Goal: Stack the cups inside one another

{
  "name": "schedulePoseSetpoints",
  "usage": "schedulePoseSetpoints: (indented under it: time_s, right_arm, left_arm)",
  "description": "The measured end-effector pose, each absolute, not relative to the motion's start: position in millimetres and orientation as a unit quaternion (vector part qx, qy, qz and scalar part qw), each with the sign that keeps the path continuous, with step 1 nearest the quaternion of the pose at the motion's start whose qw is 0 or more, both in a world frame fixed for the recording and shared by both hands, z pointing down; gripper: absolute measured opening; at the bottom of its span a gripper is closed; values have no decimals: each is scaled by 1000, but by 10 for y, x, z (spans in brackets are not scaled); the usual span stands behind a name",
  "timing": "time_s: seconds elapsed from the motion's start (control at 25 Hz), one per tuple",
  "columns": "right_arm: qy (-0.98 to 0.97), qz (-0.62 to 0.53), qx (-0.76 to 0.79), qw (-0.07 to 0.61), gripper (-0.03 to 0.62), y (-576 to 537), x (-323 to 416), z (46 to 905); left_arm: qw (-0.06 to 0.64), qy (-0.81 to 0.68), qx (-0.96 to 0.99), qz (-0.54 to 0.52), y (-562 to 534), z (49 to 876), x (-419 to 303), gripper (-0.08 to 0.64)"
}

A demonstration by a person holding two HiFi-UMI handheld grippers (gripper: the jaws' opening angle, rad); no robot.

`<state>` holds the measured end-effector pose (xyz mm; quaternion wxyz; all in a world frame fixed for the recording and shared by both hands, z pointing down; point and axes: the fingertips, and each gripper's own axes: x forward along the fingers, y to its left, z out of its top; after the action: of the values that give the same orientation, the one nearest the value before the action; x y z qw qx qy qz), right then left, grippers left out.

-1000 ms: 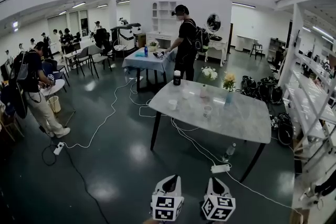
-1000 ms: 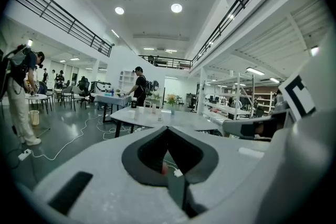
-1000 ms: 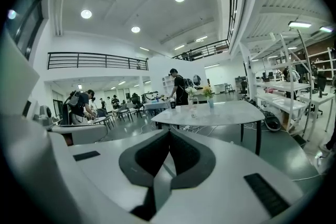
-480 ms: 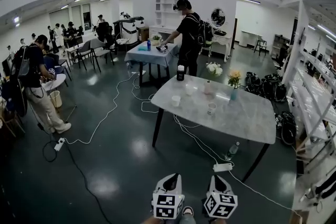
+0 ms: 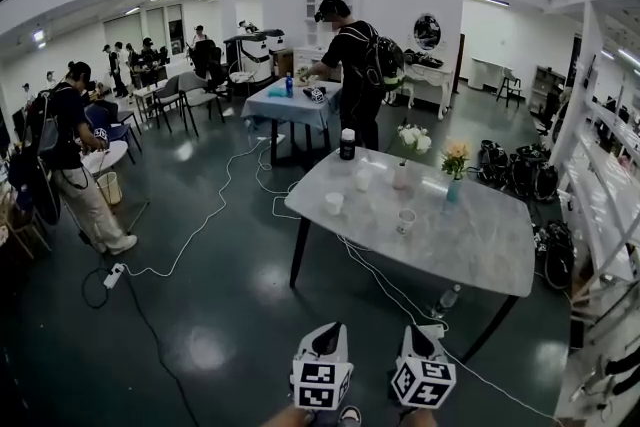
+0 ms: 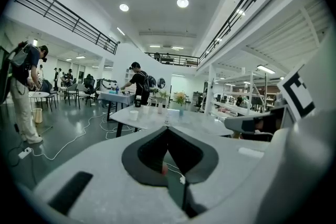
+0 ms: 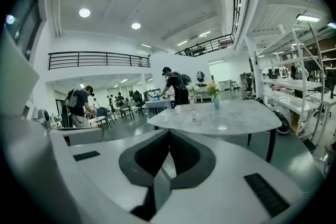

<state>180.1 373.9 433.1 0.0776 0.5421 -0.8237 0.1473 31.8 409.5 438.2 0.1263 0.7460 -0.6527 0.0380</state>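
Note:
A marble table [image 5: 470, 240] stands some way ahead, far beyond both grippers. On it are a white cup [image 5: 334, 203] near its left edge, a second cup [image 5: 405, 221] towards the middle, and a third cup [image 5: 363, 180] further back. My left gripper [image 5: 329, 329] and right gripper [image 5: 417, 331] sit side by side at the bottom of the head view, both shut and empty, above the dark floor. The left gripper view shows its own gripper [image 6: 168, 128] with tips together and the white cup [image 6: 133, 114] far off. The right gripper [image 7: 169, 131] faces a cup [image 7: 195, 115] on the table.
A dark jar [image 5: 347, 144] and two flower vases [image 5: 404, 167] stand at the table's far side. White cables [image 5: 380, 280], a power strip and a bottle [image 5: 447, 296] lie on the floor by the table. A person [image 5: 352, 80] stands behind it; shelves [image 5: 600, 205] line the right.
Both grippers and the head camera have come forward towards the table, which now looks a little larger and nearer. The jaws stayed shut. The cups have not moved.

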Motion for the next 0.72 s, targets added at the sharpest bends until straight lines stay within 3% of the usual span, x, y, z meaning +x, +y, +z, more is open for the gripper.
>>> schedulePoseSetpoints:
  time_s: [0.72]
  right_arm:
    - [-834,164,519,87,8,2222,2110,4384]
  left_arm:
    - [132,-669,730,49,2681,4375,605,-5]
